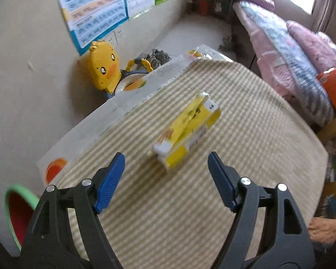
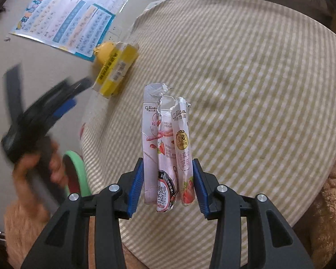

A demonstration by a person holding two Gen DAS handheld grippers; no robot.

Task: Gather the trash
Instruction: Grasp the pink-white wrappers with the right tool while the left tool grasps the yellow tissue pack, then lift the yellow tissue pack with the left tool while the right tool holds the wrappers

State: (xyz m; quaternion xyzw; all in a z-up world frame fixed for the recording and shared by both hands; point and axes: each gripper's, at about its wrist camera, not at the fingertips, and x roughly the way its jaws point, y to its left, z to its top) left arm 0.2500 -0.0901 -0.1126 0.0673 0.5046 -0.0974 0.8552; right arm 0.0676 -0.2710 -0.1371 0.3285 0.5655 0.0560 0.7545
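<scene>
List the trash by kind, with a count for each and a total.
Yellow box, lying on the striped tablecloth ahead of the open left gripper: 1
Torn pink snack wrapper, between the fingers of the right gripper: 1
Total: 2

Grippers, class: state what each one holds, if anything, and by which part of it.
The right gripper pinches the torn pink snack wrapper near its lower, unopened end, with the ripped end pointing away. The left gripper is open and holds nothing; the yellow box lies ahead.
</scene>
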